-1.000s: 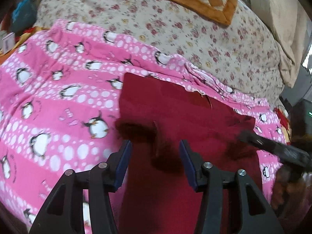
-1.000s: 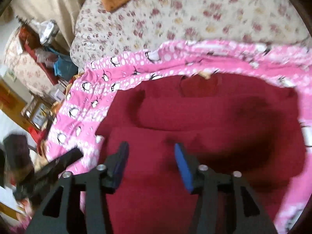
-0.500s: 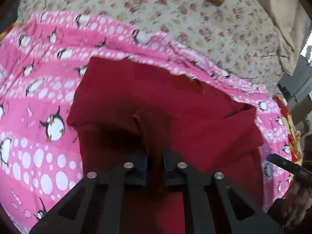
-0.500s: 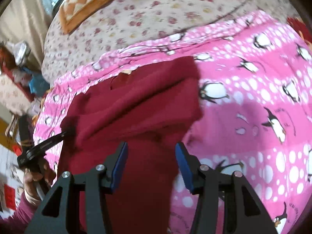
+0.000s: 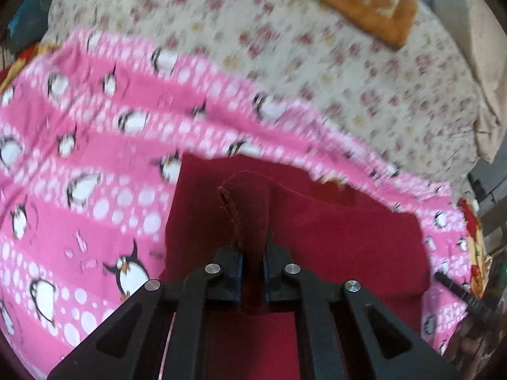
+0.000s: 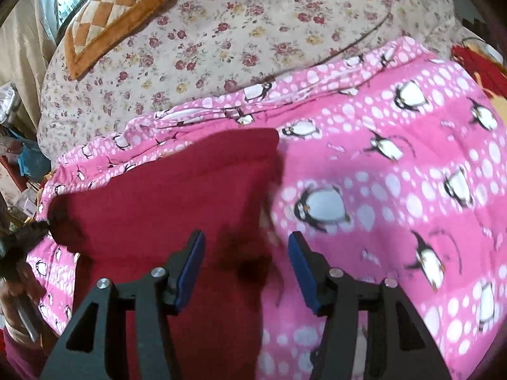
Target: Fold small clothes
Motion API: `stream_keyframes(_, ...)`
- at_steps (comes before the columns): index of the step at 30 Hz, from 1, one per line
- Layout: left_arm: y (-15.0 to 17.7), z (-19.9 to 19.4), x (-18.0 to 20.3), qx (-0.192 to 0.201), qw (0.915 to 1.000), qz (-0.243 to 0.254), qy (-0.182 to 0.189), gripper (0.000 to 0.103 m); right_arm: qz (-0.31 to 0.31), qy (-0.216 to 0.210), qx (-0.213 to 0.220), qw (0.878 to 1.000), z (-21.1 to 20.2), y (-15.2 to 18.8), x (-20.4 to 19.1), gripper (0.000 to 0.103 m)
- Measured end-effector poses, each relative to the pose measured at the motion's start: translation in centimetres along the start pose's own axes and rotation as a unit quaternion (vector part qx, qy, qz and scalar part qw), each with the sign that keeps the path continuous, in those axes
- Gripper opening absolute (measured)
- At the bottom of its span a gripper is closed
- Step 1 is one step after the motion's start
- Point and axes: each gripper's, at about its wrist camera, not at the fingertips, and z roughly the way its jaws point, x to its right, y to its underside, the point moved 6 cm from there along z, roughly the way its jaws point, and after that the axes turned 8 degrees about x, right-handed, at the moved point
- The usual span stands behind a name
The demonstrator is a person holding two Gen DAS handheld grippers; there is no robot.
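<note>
A: Dark red knit garment (image 5: 332,237) spread flat on the pink penguin-print fleece blanket (image 5: 79,171), right up near the blanket's far edge, floral bedsheet (image 5: 348,79) beyond that. Left gripper (image 5: 253,272) clamped tight on a stitched hem corner of the red cloth, the pinched flap poking up between the pads. Pretty blurry on that side though.

B: And the right gripper (image 6: 247,262)? Looked loose.

A: Yep, jaws apart, just been opening wider, nothing pinched. Parked right over the garment's right-hand edge (image 6: 269,190), red cloth under the left pad and blanket under the right one. Couldn't tell if touching.

B: So garment mostly off to the left of that one, stretching away toward the far blanket edge?

A: Pretty much. Long edge running away from the gripper, roughly in line with its fingers. Probably the nearer hand for grabbing that side, since the left was already busy with its corner.

B: Orange checkered cushion (image 6: 111,15) way off in the back, no bother.
</note>
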Motion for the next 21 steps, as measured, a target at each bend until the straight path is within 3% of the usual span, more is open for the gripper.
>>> stream_keyframes(7,0.8,0.8,-0.9,-0.008,0.9999,-0.015,0.004,0.000,-0.003,0.021,-0.032,0.999,5.2,-2.2,-0.3,0.058)
stream_keyframes(9,1.0,1.4,-1.2,-0.010,0.9999,-0.012,-0.003,0.000,-0.012,0.037,-0.051,0.998,7.0,-2.2,0.1,0.051)
stream_keyframes(10,1.2,1.7,-1.2,-0.013,0.9998,-0.012,-0.007,0.000,-0.016,0.044,-0.052,0.998,7.4,-2.3,0.3,0.033)
stream_keyframes(11,1.2,1.9,-1.2,-0.016,0.9998,-0.013,-0.008,0.002,-0.027,0.067,-0.051,0.996,8.0,-2.3,0.9,0.027)
stream_keyframes(13,1.5,2.2,-1.3,-0.016,0.9997,-0.013,-0.011,0.005,-0.021,0.091,-0.045,0.995,8.1,-2.3,2.1,0.022)
stream_keyframes(17,1.9,2.3,-1.1,-0.009,0.9998,-0.003,-0.020,0.007,0.015,0.056,-0.033,0.998,6.0,-1.8,2.2,0.022)
stream_keyframes(18,1.9,2.4,-1.1,-0.008,0.9997,-0.002,-0.022,0.008,0.015,0.039,-0.031,0.999,5.3,-1.5,1.7,0.025)
stream_keyframes(20,2.0,2.5,-1.0,-0.008,0.9997,0.000,-0.025,0.008,0.021,0.020,-0.033,0.999,4.5,-1.1,1.0,0.064)
stream_keyframes(21,2.0,2.5,-1.0,-0.007,0.9996,0.000,-0.026,0.008,0.022,0.012,-0.032,0.999,4.2,-0.7,0.6,0.070)
